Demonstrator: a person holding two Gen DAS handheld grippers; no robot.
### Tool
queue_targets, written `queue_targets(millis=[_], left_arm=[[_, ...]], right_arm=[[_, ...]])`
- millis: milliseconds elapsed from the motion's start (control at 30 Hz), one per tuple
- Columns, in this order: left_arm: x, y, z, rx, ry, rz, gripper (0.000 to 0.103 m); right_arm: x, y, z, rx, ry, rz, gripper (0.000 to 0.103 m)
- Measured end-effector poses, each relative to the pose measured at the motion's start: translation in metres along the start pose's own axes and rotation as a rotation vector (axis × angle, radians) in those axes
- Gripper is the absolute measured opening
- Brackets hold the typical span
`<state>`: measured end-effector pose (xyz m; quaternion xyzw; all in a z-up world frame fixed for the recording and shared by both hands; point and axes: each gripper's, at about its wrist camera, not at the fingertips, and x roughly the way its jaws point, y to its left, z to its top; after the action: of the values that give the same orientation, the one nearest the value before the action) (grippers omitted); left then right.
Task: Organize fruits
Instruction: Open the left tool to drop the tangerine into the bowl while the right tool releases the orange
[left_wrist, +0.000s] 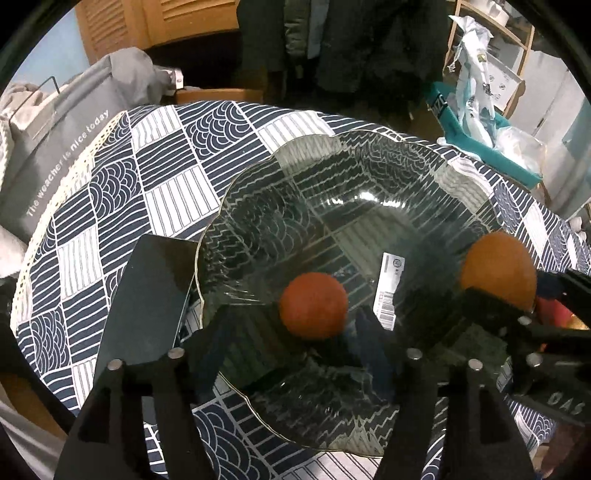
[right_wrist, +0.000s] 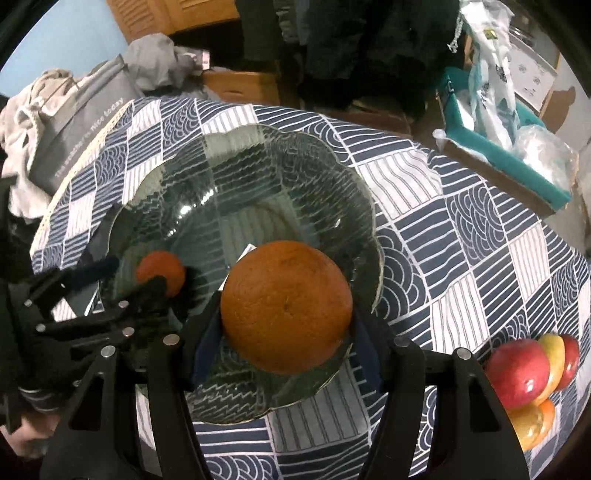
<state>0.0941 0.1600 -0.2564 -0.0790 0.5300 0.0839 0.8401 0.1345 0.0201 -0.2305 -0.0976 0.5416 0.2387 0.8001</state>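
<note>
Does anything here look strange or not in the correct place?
One oddity: the glass bowl still carries a white barcode sticker on its bottom, beside the small orange. Nothing looks spilled or broken.

Table in blue-white patterned cloth (right_wrist: 461, 229); on it glass bowl (right_wrist: 343, 177), apples (right_wrist: 524, 373), dark slab (left_wrist: 147, 295).

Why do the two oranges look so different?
The big orange is clamped in the right gripper jaws above the glass bowl; the small orange sits loose inside the bowl. The big one is paler, the small one redder. Both are round.
</note>
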Motion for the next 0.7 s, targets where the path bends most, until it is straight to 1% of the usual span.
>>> queue_targets(millis=[167, 300, 367, 400, 433, 700], left_arm=[[-0.002, 0.001, -0.001, -0.002, 0.007, -0.002, 0.070], [-0.005, 0.002, -0.001, -0.008, 0.008, -0.007, 0.070], [-0.005, 0.003, -0.001, -0.014, 0.014, -0.014, 0.071], [-0.007, 0.004, -0.001, -0.021, 0.013, -0.020, 0.071], [-0.008, 0.005, -0.001, -0.026, 0.010, -0.023, 0.071], [-0.027, -0.001, 0.002, -0.015, -0.017, -0.035, 0.071]], right_arm=[[0.002, 0.002, -0.001, -0.004, 0.007, -0.002, 0.065], [0.005, 0.001, -0.002, 0.004, 0.024, 0.023, 0.065], [0.003, 0.003, -0.003, -0.002, 0.000, 0.028, 0.068], [0.000, 0.003, -0.003, -0.004, -0.018, 0.035, 0.073], [-0.004, 0.002, -0.003, -0.003, -0.038, 0.043, 0.075], [-0.028, -0.002, 0.002, 0.000, -0.099, 0.009, 0.075]])
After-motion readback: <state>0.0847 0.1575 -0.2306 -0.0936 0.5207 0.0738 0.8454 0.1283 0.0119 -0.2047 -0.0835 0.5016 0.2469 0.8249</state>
